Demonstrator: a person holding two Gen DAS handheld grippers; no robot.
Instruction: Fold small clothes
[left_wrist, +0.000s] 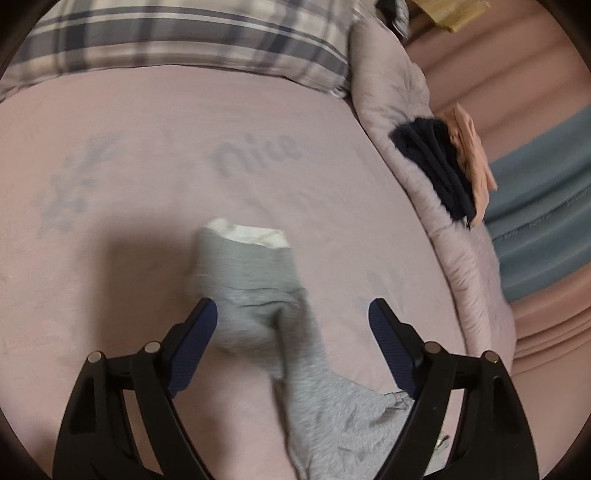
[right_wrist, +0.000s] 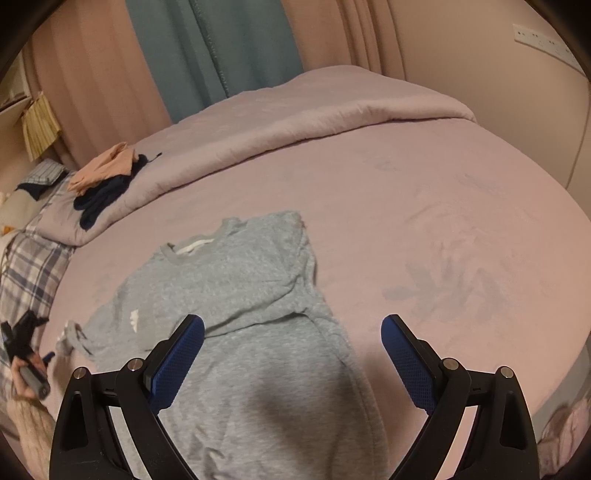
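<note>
A grey sweatshirt (right_wrist: 236, 295) lies flat on the pink bed sheet (right_wrist: 443, 206), collar toward the far left, one sleeve folded across its body. In the left wrist view its grey sleeve (left_wrist: 258, 291) with a white cuff lies blurred between the fingers of my left gripper (left_wrist: 293, 314), which is open just above it. My right gripper (right_wrist: 291, 328) is open and empty, hovering above the sweatshirt's lower body. The left gripper (right_wrist: 26, 343) and the hand holding it show at the left edge of the right wrist view.
A rolled pink duvet (right_wrist: 295, 122) runs along the bed's far side. A dark navy garment (left_wrist: 432, 166) and a peach one (left_wrist: 472, 158) lie on it. A plaid pillow (left_wrist: 177, 40) sits at the head. Curtains (right_wrist: 214, 51) hang behind the bed.
</note>
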